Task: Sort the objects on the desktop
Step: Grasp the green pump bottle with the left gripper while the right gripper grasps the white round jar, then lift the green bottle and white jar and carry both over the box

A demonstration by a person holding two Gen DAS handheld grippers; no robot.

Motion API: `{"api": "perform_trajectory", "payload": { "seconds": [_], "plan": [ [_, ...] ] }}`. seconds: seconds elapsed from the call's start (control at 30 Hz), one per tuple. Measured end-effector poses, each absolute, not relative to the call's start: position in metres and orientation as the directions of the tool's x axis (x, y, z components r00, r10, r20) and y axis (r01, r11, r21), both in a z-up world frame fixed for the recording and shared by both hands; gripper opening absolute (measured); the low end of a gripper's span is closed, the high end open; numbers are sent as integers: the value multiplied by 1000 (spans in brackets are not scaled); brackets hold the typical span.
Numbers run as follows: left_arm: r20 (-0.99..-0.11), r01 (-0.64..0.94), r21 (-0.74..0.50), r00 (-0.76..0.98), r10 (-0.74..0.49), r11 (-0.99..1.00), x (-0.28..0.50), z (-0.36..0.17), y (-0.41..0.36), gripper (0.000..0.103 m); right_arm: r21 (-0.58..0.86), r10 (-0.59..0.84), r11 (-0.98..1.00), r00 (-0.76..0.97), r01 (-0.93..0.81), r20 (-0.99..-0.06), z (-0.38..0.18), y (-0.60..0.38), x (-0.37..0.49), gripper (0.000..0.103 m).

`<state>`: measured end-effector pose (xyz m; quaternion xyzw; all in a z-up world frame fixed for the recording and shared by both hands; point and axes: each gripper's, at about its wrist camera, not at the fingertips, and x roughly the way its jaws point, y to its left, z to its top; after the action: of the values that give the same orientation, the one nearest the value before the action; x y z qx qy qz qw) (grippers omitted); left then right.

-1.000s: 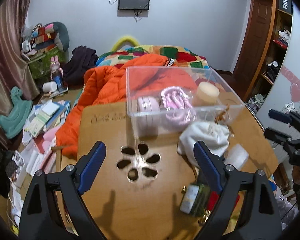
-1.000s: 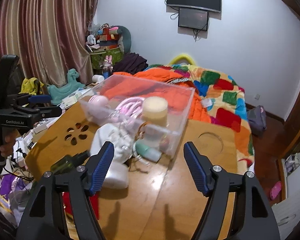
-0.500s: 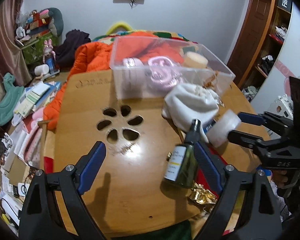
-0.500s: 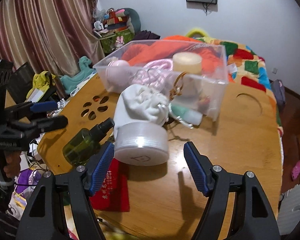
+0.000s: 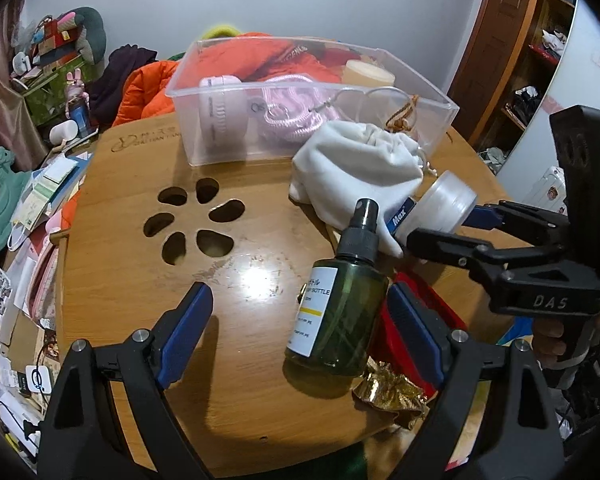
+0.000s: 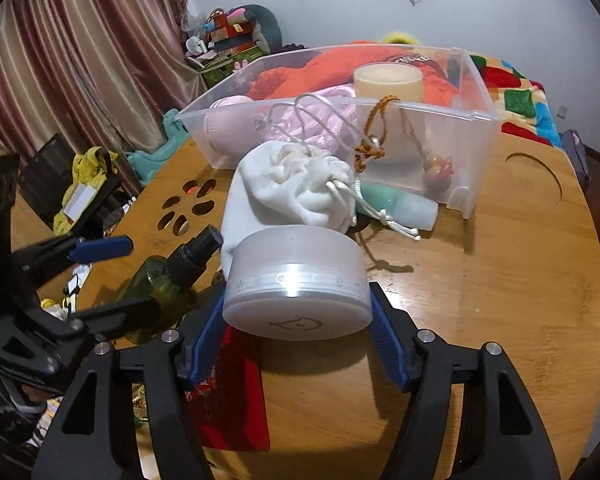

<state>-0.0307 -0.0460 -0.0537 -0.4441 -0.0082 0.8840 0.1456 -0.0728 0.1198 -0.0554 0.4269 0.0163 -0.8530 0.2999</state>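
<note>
Jar (image 6: 298, 286) sits squarely between my right gripper's (image 6: 298, 316) narrowed fingers, lying on the table just before the white pouch (image 6: 296, 188). My left gripper (image 5: 300, 320) gapes wide, the green spray bottle (image 5: 340, 300) inside its right finger.

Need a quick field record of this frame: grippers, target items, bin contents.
left gripper: open, straddling green spray bottle
right gripper: closed on frosted round jar
clear bin: holds pink fan, pink cord, cream candle
white drawstring pouch: on table, against the bin
red envelope: flat under right gripper
table: round, wooden
</note>
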Motion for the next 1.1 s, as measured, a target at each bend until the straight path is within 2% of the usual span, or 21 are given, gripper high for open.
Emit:
{"api": "perform_trajectory", "payload": {
  "seconds": [0.13,0.23,0.47,0.73,1.1],
  "plan": [
    [-787,-251,-147,-556,267,-957,-34,-56,-43,75,230,-485,-836,-474,499,-735,-55,130,-74,62],
    [-792,-255,-144,-549,266,-956,-35,-59,-39,69,241,-483,-843,-482,480,-731,-53,140,-73,62],
    [-800,-257,-90,-556,224,-962,-36,-65,-32,41,233,-467,-862,-524,451,-712,-42,158,-68,62],
    [-780,-224,-86,-591,205,-971,-34,-58,-43,41,208,-453,-873,-573,441,-683,-26,171,-60,62],
    [-698,-214,-62,-689,196,-975,-36,-12,-53,41,188,-448,-878,-615,441,-649,-3,181,-58,62]
  ]
}}
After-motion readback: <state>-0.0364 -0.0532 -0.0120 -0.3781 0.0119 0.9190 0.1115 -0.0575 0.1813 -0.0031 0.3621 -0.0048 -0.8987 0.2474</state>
